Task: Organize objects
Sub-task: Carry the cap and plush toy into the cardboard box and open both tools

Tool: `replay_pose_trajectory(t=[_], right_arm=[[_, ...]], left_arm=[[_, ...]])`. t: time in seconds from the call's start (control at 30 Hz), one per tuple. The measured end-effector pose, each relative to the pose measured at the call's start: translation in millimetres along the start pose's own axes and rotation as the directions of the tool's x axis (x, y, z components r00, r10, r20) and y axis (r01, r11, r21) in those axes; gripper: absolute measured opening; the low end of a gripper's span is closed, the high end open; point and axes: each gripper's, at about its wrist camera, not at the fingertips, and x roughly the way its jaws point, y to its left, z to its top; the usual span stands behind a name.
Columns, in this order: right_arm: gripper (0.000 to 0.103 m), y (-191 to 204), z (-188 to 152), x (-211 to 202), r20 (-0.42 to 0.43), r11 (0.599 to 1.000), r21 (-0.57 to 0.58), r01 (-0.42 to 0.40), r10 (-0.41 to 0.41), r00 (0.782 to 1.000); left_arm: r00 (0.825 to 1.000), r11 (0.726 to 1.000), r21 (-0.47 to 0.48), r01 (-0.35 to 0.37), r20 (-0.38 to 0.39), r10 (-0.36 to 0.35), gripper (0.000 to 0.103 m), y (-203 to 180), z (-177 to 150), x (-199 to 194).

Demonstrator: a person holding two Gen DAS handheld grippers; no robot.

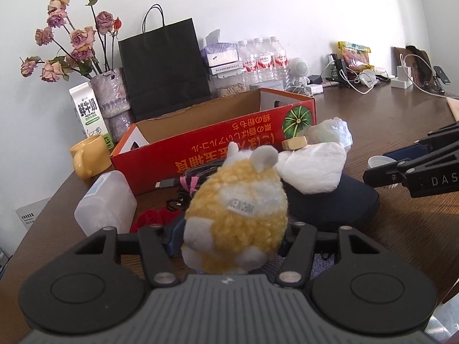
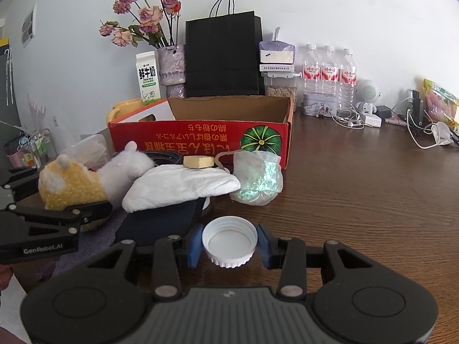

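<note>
A yellow and white plush toy [image 1: 235,215] sits upright between the blue pads of my left gripper [image 1: 229,243], which is shut on it low over the table. My right gripper [image 2: 229,243] is shut on a white bottle cap [image 2: 229,236], held open side up above the wooden table [image 2: 358,200]. In the left wrist view the right gripper [image 1: 381,169] comes in from the right edge with the cap. Behind both stands an open red cardboard box [image 2: 200,134] with nothing visible inside.
In front of the box lie a folded white cloth [image 2: 180,186], a yellow block [image 2: 198,162], a bag of green material [image 2: 258,180] and a dark blue item [image 1: 330,200]. A clear plastic container [image 1: 106,203], yellow mug [image 1: 89,157], milk carton [image 1: 87,114], black paper bag [image 1: 163,66] and water bottles [image 1: 264,57] line the back.
</note>
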Motion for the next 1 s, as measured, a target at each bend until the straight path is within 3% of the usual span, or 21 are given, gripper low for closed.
replay_pose_trajectory(t=[0.4, 0.57, 0.8, 1.0], right_arm=[[0.039, 10.4, 19.0, -4.3, 0.069, 0.999, -0.037, 0.009, -0.006, 0.998], [0.039, 17.8, 36.8, 0.9, 0.117, 0.998, -0.067, 0.007, 0.001, 0.993], [0.039, 29.0, 77.0, 22.5, 0.192, 0.994, -0.106, 0.01, 0.011, 0.981], [0.039, 34.0, 112.5, 49.3, 0.241, 0.993, -0.114, 0.019, 0.009, 0.97]], left_arm=[[0.997, 0.997, -0.075, 0.013, 0.082, -0.006, 0.057, 25.3, 19.4, -16.4], [0.99, 0.997, -0.081, -0.014, 0.139, 0.025, 0.057, 36.4, 37.6, -14.7], [0.983, 0.993, -0.115, -0.038, 0.173, 0.058, 0.057, 53.4, 69.0, 8.9], [0.988, 0.984, -0.174, -0.036, 0.144, 0.062, 0.057, 71.7, 95.9, 43.2]])
